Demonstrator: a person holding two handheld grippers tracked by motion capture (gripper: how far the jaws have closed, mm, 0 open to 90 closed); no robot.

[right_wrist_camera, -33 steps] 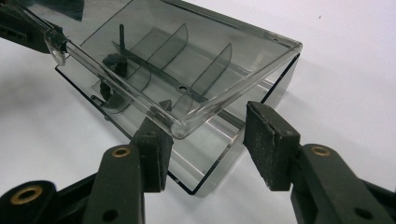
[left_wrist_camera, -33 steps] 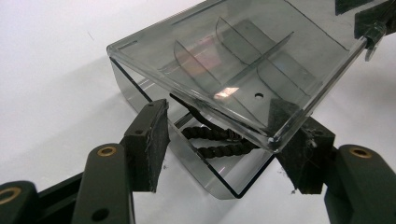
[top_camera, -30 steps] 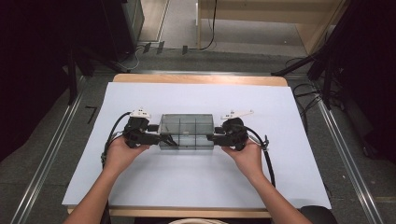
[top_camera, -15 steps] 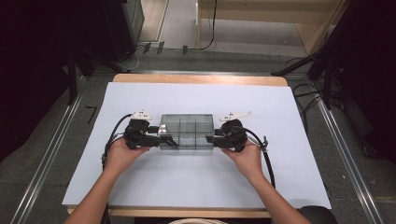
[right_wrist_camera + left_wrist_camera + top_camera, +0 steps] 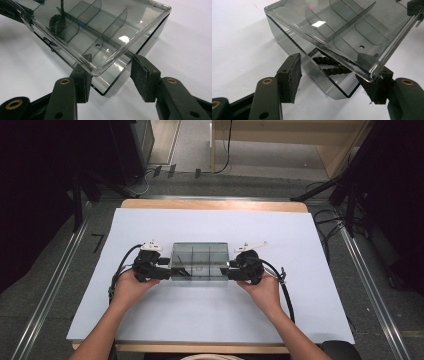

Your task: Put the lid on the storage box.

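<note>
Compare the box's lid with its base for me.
The lid is nearly colourless, with a thick rounded rim. The base is darker and smoky, with thin sharp edges. The lid juts out past the base's near corner, while the base sits on the white sheet. A black beaded piece lies in the base, under the lid. Both are see-through plastic.
</note>
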